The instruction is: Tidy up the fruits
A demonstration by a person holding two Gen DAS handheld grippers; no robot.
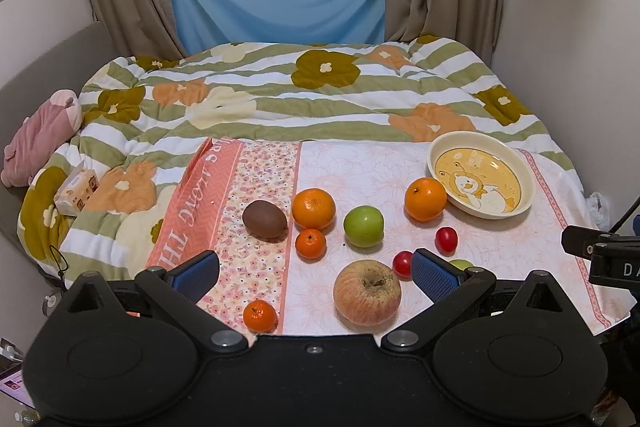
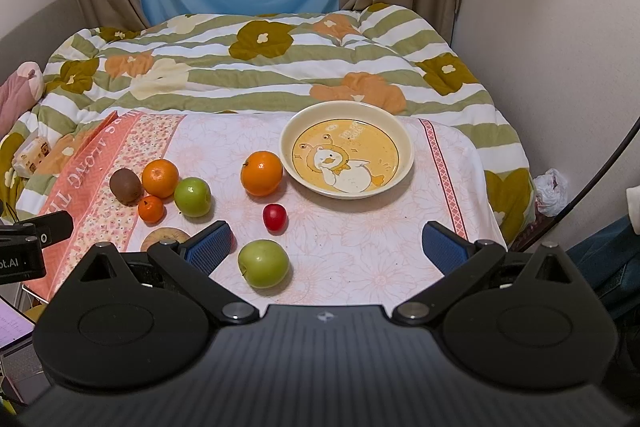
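Both the left gripper (image 1: 314,271) and right gripper (image 2: 326,247) hover with fingers spread wide and empty, seemingly poised to start, since the loose fruits lie scattered on the pink floral cloth (image 2: 360,251) beside the empty cream duck-printed plate (image 2: 402,135), near the large orange (image 2: 262,173).

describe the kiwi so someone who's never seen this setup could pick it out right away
Start at the pink floral cloth spread over the bed, with a cream duck plate at its right. The fruit lies left of the plate; go to the far left of that cluster, onto the small-flower strip beside the coral lettered band. The kiwi there is the only brown, dull, egg-shaped fruit, next to a large orange.
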